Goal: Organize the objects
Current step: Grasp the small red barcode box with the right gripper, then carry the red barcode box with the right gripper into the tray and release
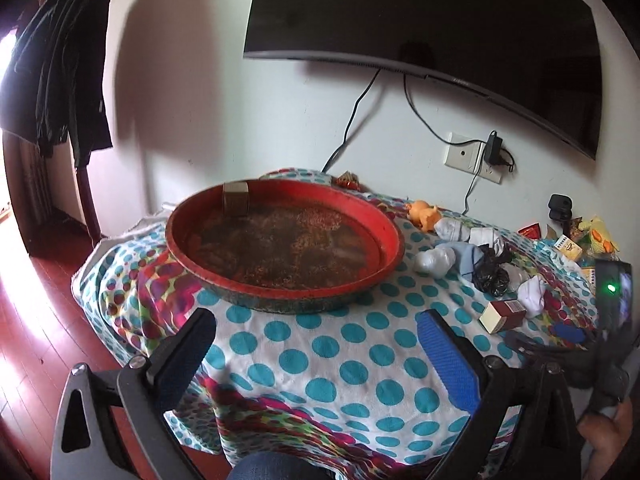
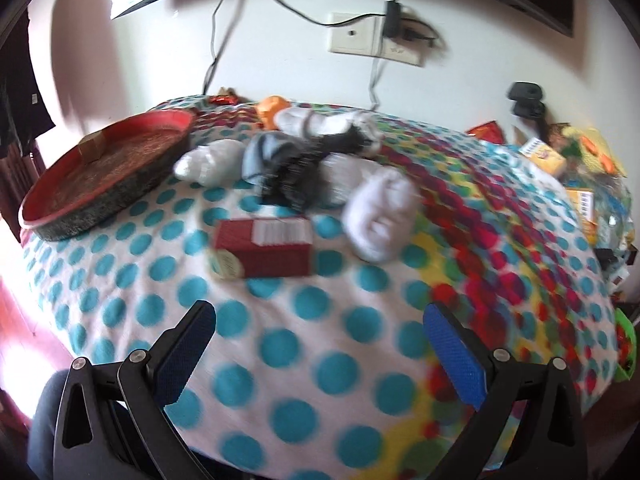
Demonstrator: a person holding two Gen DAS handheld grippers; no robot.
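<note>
Two hand-held grippers, left (image 1: 316, 344) and right (image 2: 320, 340), hover spread and empty above the dotted cloth (image 2: 304, 364)

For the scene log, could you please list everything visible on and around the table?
round red tray: one, red rim, table's left side
small tan box: one, inside the tray at its far edge
dark red carton: one, red with white label, lying ahead of the right gripper
rolled socks: several, white, grey-blue and black, heaped behind the carton
orange plastic toy: one, behind the socks
yellow box: one, far right among snack packets
polka-dot cloth: one, teal dots on white, covering the table
black television: one, on the wall
left gripper: open, empty
right gripper: open, empty
</note>
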